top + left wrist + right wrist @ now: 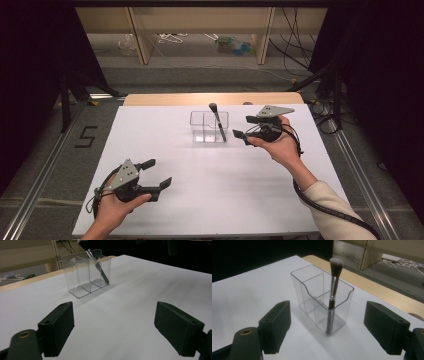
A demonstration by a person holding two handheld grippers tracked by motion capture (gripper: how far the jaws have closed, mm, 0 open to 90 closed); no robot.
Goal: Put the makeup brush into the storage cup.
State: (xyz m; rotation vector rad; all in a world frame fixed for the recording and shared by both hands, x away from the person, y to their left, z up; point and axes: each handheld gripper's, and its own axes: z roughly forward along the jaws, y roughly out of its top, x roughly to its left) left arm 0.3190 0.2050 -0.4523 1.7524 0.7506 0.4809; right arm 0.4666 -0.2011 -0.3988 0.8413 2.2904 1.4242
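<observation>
High view: two spread tools (154,172) (242,128), one brush (218,121), one clear organizer (200,134).

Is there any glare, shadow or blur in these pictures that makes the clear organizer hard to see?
High view: the clear organizer looks faint against the bright white table. Left gripper view: its edges are crisp, with a soft shadow beside it. Right gripper view: the brush is sharp, the near jaws slightly soft.
</observation>
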